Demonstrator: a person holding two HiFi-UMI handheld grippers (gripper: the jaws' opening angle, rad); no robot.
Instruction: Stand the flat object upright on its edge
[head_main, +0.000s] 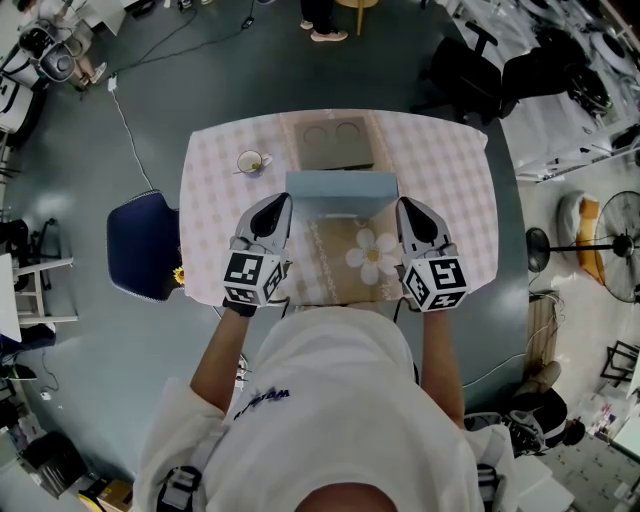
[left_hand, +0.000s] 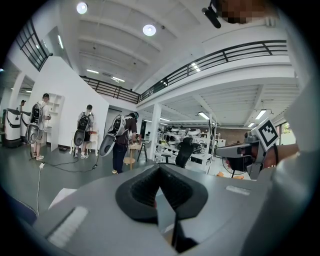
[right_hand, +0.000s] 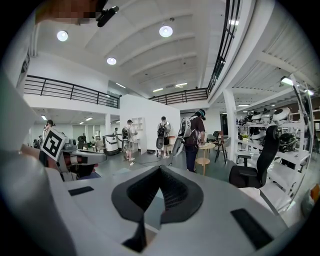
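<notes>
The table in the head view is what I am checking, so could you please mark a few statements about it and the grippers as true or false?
1. The left gripper and the right gripper are both shut with nothing between their jaws. True.
2. The cup stands to the right of the grey tray. False: it stands to the tray's left.
3. A white daisy shape lies on the table between the grippers, nearer the right one. True.
4. The chair beside the table is red. False: it is dark blue.
</notes>
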